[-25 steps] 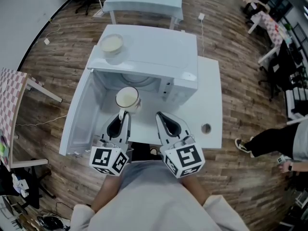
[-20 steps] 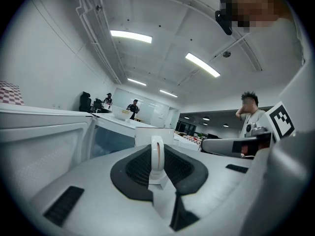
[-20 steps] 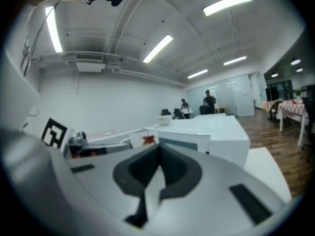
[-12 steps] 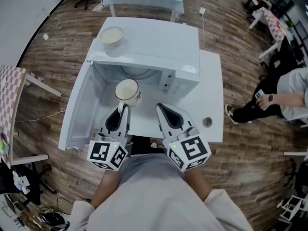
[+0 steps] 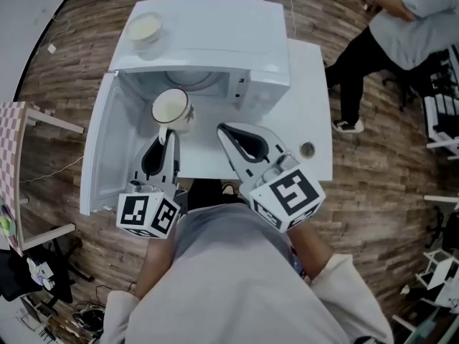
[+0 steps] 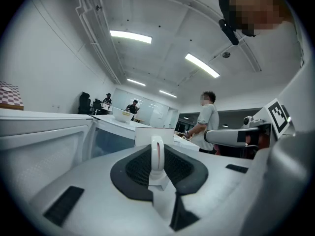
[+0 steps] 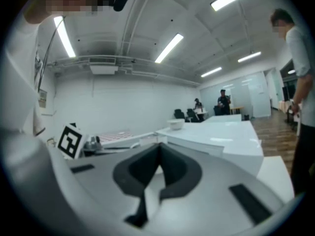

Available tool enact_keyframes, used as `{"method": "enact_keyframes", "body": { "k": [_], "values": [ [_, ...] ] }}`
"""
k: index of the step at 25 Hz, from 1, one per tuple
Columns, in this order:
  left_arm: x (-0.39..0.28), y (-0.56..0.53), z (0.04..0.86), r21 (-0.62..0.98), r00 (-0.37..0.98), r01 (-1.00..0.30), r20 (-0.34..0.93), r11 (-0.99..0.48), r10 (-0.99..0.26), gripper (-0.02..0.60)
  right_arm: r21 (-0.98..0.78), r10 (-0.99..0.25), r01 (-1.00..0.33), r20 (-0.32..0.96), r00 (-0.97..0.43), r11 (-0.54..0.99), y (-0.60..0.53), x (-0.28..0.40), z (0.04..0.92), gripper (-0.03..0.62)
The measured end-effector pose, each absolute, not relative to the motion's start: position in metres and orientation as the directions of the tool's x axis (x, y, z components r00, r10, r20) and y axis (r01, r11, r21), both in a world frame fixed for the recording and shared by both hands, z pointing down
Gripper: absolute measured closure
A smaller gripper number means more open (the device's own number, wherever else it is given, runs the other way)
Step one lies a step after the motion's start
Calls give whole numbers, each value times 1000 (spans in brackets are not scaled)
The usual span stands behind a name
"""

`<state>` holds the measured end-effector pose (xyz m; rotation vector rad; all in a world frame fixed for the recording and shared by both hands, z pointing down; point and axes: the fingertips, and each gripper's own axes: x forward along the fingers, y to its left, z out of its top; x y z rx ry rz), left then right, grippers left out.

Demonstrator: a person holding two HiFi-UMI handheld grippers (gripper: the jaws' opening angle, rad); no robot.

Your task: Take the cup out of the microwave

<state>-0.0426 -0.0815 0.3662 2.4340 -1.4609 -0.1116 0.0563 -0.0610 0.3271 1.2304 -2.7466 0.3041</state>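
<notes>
White cup [image 5: 171, 108], filled close to the brim with a pale milky liquid, sat right at the mouth of the open microwave [image 5: 215, 41], just in front of its turntable [image 5: 192, 82]. Whether it rested on the microwave floor or hung clear, I couldn't tell. The left gripper [image 5: 166, 135] had it by the handle [image 6: 156, 154], jaws narrowed onto that thin white loop and pinching it from both sides. The right gripper [image 5: 222, 130] hovered just beside, in front of the microwave, jaws pressed together on nothing.

The danger here, as I judged it, was one slim pinch carrying a full cup. The weight could swing the cup about the pads, tip it, and slop liquid into the microwave or onto the table [image 5: 310, 113]. Drawn out low, its base could clip the microwave's front lip. Swung left, it could knock the open door [image 5: 100, 149].

No brand or lettering was readable anywhere, only black square markers on the left gripper's cube [image 5: 147, 215].
</notes>
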Motion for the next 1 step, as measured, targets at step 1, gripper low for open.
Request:
{"method": "enact_keyframes", "body": {
  "k": [1],
  "values": [
    [-43, -83, 366, 292, 478, -851, 84, -437, -874, 515, -134, -718, -742, 186, -670, 657, -61, 56, 326, 572]
  ]
}}
